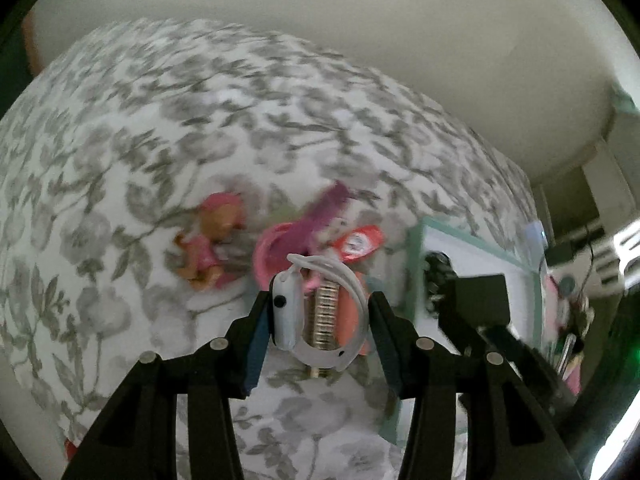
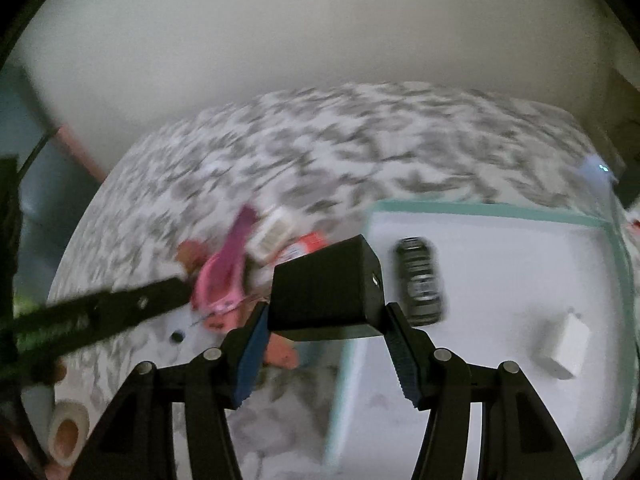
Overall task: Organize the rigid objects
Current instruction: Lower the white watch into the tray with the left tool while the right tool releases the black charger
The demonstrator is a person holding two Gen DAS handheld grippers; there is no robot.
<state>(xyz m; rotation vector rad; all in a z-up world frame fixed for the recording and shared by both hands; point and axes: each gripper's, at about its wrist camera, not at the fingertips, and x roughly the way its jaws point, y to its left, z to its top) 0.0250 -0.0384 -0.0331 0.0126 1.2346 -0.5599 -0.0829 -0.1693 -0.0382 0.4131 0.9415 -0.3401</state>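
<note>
Left wrist: claw [image 1: 320,320] angled steeply down, clamping white watch [image 1: 316,312].

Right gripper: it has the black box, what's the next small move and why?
Probably carry the black box a little further right and lower it onto a bare part of the white tray. The right gripper is shut on the box, which hangs at the tray's teal left edge. A black toy car and a white block already lie inside, with bare tray floor in front of them.
</note>
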